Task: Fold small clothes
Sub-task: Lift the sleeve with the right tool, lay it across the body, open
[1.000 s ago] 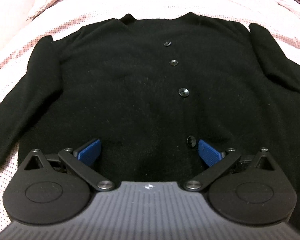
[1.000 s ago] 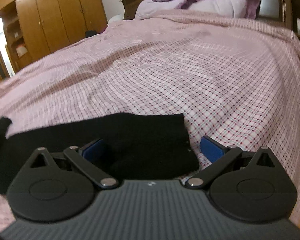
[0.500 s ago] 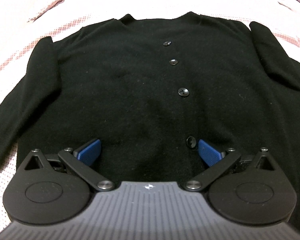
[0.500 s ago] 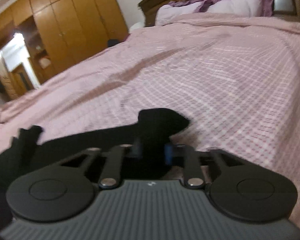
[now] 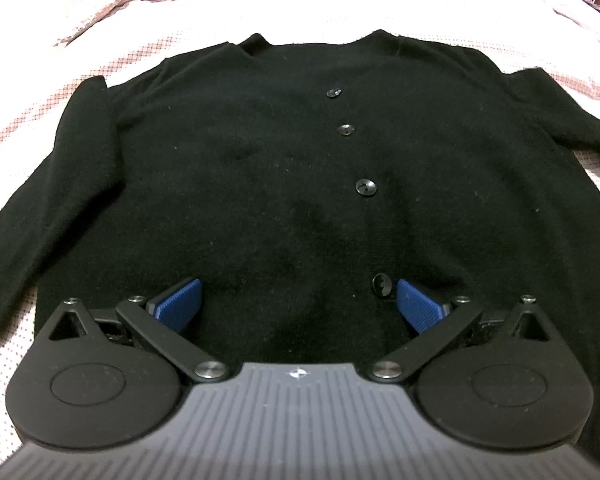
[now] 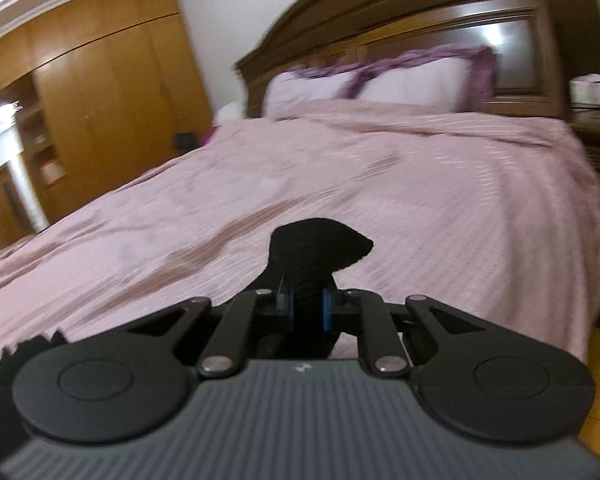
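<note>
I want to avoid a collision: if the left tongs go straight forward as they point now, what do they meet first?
Probably the black cardigan itself: the open left tongs point along its front, near the lowest button. Height above it is unclear.

The left gripper (image 5: 298, 306) hovers low with its blue pads spread wide, while the right gripper (image 6: 308, 310) is raised, pads pinched tight on a black sleeve cuff (image 6: 318, 246).

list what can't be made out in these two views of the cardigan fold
- Cardigan hem, left wrist view: hidden behind the open left gripper.
- Sleeve ends: cut off by that frame's edges.
- Sleeve cuff in the shut right gripper, right wrist view: the rest hidden by the gripper body; the bedspread pattern is motion-blurred.
</note>
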Demonstrator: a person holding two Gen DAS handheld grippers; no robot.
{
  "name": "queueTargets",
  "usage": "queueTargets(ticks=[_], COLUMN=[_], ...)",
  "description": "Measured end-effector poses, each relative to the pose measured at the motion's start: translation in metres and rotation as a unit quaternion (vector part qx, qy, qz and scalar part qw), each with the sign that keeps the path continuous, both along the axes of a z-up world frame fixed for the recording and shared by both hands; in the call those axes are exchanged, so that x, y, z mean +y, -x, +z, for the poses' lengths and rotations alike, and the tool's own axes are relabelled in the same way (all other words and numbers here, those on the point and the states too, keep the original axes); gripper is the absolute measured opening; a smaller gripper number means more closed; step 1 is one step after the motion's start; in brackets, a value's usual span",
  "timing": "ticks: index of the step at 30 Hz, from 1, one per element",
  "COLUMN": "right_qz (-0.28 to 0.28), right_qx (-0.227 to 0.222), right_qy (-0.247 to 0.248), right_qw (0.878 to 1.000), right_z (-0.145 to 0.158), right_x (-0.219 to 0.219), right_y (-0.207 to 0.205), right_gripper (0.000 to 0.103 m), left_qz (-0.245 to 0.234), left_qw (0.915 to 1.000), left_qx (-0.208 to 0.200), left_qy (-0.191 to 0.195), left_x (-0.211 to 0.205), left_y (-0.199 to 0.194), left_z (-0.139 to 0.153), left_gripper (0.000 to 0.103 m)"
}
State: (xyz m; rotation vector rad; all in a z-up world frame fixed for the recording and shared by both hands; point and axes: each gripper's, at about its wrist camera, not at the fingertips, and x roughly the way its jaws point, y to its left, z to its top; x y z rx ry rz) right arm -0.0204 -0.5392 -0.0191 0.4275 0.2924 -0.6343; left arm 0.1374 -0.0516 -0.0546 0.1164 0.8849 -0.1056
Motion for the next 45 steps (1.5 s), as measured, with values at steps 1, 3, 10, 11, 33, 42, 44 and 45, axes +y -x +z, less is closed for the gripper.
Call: queueTargets(ticks=[1,3,10,11,33,42,44,45], right_qz=[-0.009,-0.016,0.005,0.016,0.317,0.434,0.452,0.460], right_qx=[0.005,0.015,0.014,0.009,-0.078,-0.071,-0.061,-0.056], right_qy=[0.003,0.000,0.002,0.005,-0.001,0.022,0.015,0.012], right_qw=[1.000,1.000,1.000,1.000,0.945,0.898,0.890,0.886], right_z=[0.001,0.001,0.023,0.029,0.157,0.166,0.158,0.152], right_x=[-0.004,-0.011,-0.008,-0.002,0.204,0.318,0.340,0.350], right_y=[0.003,0.005,-0.012,-0.016,-0.157,-0.199,-0.208,-0.214], right_gripper=[0.015,0.015,0.015,0.015,0.015,0.015,0.015,0.015], left_qz=[0.000,-0.001,0.000,0.001,0.085,0.121,0.127,0.130], left_qw=[1.0000,1.0000,0.9998,0.9997,0.9953,0.9915,0.9907,0.9903], left_qx=[0.000,0.001,0.015,0.016,-0.045,-0.048,-0.048,-0.048], left_qy=[0.000,0.000,0.016,0.017,-0.002,0.010,0.010,0.010], left_x=[0.000,0.001,0.010,0.012,0.111,0.148,0.155,0.158], left_y=[0.000,0.000,-0.001,-0.001,0.020,0.034,0.037,0.038], left_z=[0.000,0.001,0.011,0.013,0.062,0.061,0.060,0.059], left_gripper=[0.103,0.103,0.103,0.103,0.103,0.103,0.103,0.103])
